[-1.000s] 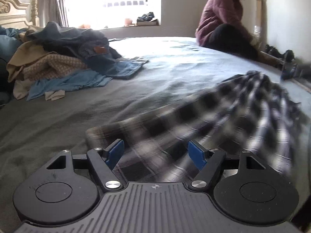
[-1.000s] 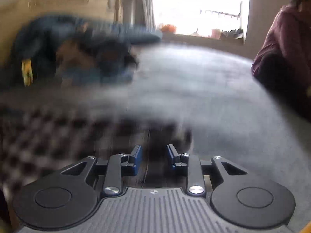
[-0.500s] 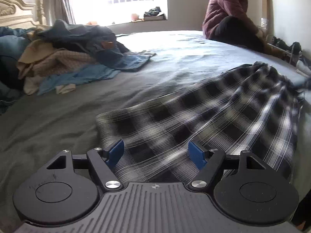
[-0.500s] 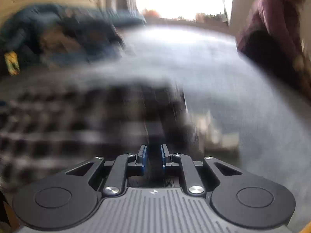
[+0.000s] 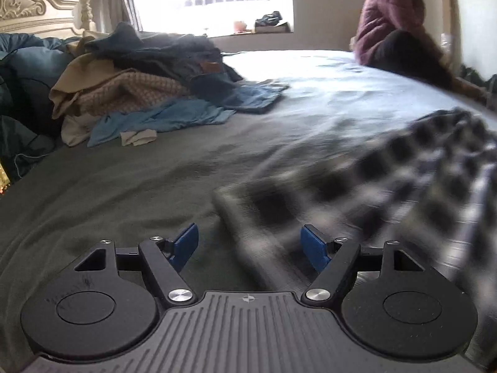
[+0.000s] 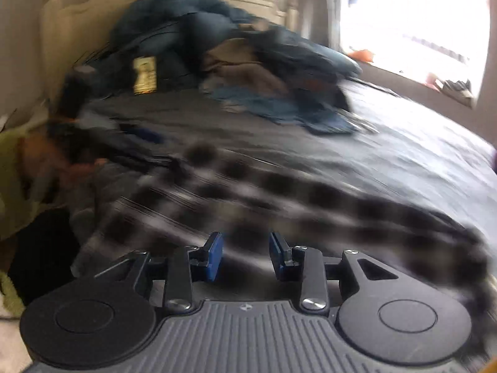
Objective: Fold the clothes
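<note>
The plaid shirt (image 5: pixel 388 186) lies spread on the grey bed (image 5: pixel 124 192), both grippers released, right gripper (image 6: pixel 245 255) opening above it, left gripper (image 5: pixel 250 242) wide: regrip the near hem corner squarely.

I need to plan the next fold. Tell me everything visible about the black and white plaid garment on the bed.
The black and white plaid garment looks like soft woven cloth in a large check, blurred in both views. It lies spread and rumpled on the grey bedsheet, one edge running between the open left gripper, whose pads do not press it. The right gripper hangs over it, jaws opening, cloth beneath them, not pinched. It lies apart from the clothes pile.
</note>
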Tool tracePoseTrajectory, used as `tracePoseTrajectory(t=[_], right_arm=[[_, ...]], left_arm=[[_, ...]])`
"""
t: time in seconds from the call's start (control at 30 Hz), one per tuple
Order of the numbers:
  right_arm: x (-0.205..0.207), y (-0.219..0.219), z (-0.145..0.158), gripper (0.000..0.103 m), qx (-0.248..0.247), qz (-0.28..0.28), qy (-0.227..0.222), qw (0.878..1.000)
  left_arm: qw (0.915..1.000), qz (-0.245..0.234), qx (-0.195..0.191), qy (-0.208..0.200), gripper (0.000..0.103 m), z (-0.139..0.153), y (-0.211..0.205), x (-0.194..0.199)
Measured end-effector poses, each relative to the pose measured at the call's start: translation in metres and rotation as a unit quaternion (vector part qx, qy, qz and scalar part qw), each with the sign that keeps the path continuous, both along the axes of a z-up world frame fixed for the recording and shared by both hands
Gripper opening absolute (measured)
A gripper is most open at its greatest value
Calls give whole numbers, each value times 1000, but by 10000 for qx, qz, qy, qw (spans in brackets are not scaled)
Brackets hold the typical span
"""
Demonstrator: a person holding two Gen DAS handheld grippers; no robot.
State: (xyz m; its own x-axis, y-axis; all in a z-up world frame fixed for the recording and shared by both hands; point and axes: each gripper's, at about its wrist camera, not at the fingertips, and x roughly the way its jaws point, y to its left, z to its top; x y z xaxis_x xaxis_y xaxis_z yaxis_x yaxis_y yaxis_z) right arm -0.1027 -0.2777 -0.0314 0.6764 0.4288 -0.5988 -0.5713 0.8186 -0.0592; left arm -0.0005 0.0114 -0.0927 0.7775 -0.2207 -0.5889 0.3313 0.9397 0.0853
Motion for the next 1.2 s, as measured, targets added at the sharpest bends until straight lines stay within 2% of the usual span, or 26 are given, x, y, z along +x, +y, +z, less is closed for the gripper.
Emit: tracePoseTrajectory(t=[0.1, 0.23, 0.27, 0.33, 0.47, 0.53, 0.63, 0.73, 0.9, 1.07, 1.2], right_arm=[[15, 30, -11, 36, -71, 215, 121, 9997], [22, 54, -38, 36, -381, 405, 735, 9957], [18, 55, -41, 36, -459, 389, 666, 9960], [12, 56, -35, 36, -564, 393, 656, 9955], [-15, 55, -24, 42, -478, 545, 1041, 9919], [-30, 55, -27, 43, -708, 610, 1006, 9905], [-58, 61, -21, 43, -937, 705, 856, 9894], [-77, 69, -8, 46, -756, 795, 513, 9926], [-99, 100, -19, 47, -819, 877, -161, 9926], [-114, 137, -57, 51, -1543, 1400, -870, 9742], [-117, 159, -81, 51, -1926, 1274, -1383, 9631]], left_arm=[[9995, 244, -156, 133, 73, -13, 12, 23], [9955, 500, -768, 256, 76, -21, 34, 40], [9943, 525, -889, 275, 76, -22, 38, 42], [9926, 554, -1039, 294, 77, -24, 42, 46], [9891, 678, -1252, 374, 78, -22, 43, 56], [9867, 764, -1363, 437, 78, -21, 44, 61], [9815, 870, -1610, 560, 77, -17, 52, 65], [9744, 1062, -1905, 546, 77, -7, 69, 57], [9711, 1190, -1979, 601, 77, 2, 95, 23], [9707, 1362, -1868, 655, 77, 2, 118, -10], [9670, 1528, -1897, 741, 77, -2, 130, -22]])
